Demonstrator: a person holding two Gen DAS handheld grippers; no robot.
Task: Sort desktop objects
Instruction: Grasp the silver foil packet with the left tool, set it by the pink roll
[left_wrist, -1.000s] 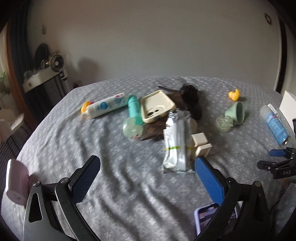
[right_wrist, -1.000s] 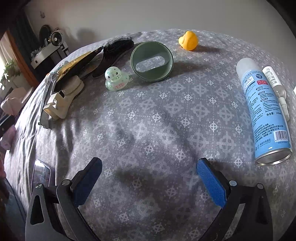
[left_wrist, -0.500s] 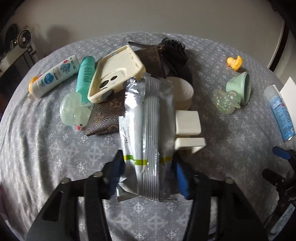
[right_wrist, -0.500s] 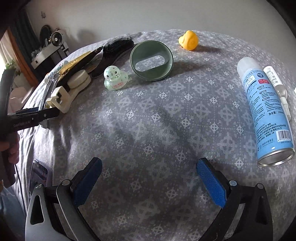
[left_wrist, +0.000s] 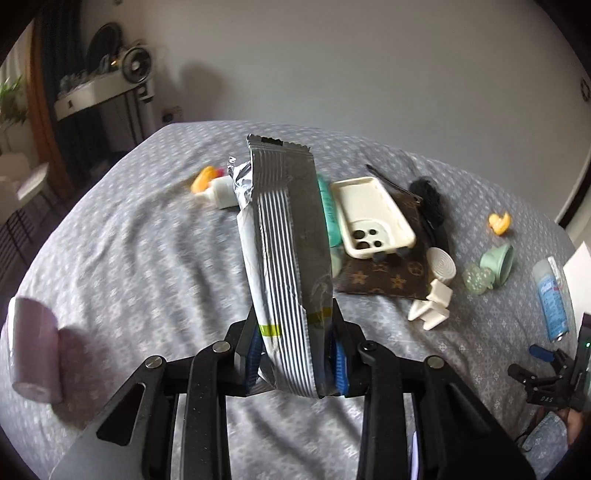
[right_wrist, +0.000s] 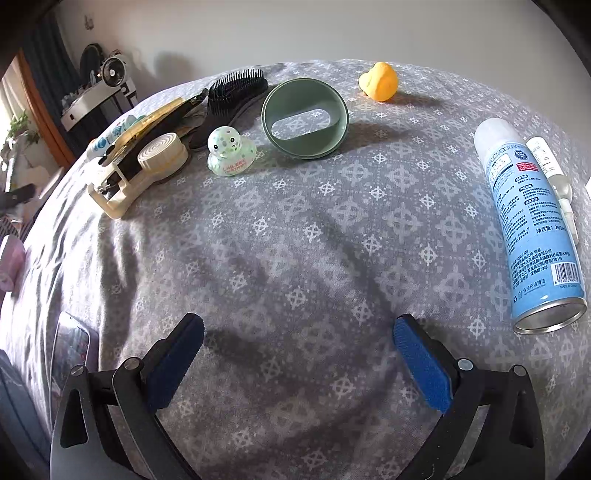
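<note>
Our left tool (left_wrist: 295, 356) is squeezing the near end of a silver snack packet (left_wrist: 286, 254), and the packet stands up off the counter (left_wrist: 140, 258), which has a gray patterned cloth on it. We see a green stripe near the packet's low end, but its words are too small to read. The packet hides part of a teal tube (left_wrist: 328, 210) and most of a white bottle (left_wrist: 221, 192) behind it.

To the right lies a cream phone case (left_wrist: 371, 216) on a brown wallet (left_wrist: 384, 277) with a flower and star print. A pink roll (left_wrist: 33, 349) at the near left is blurry.

Our right tool (right_wrist: 297, 354) is wide open and holds nothing, hanging over bare cloth. The blue spray can (right_wrist: 530, 221) on the right has Chinese writing, "260ml" and "MADE IN CHINA" by its barcode. A thin white bottle (right_wrist: 552, 173) touches its far side; that label is too small to read. The clear spotted duck (right_wrist: 231, 151) has red letters on its front that we cannot make out. A green cup (right_wrist: 304, 118) lies on its side just right of it, and a yellow duck (right_wrist: 380, 81) sits farther back.
</note>
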